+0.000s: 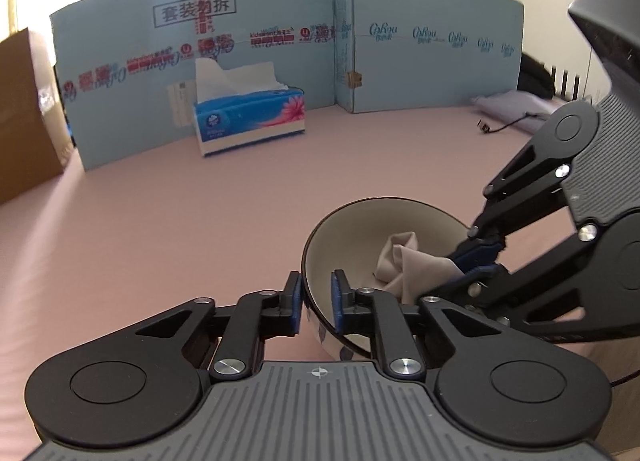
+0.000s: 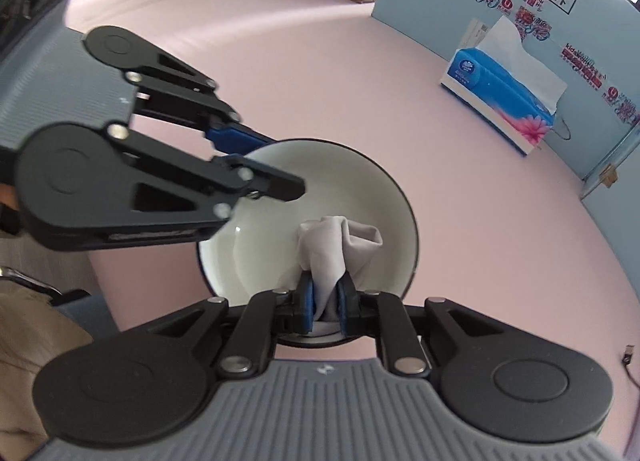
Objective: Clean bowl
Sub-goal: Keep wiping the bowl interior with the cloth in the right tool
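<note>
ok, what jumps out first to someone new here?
The round white bowl with a dark rim in the middle of the pink table: left gripper clamps its rim, right gripper presses a crumpled beige cloth inside. A blue tissue box stands behind.

We see each gripper, left gripper (image 1: 316,297) and right gripper (image 2: 325,303), built of matte black linkage arms with silver screws, blue pads (image 1: 337,299) and a ribbed grey housing; a beige sleeve (image 2: 28,345), perhaps, shows beside it.
</note>
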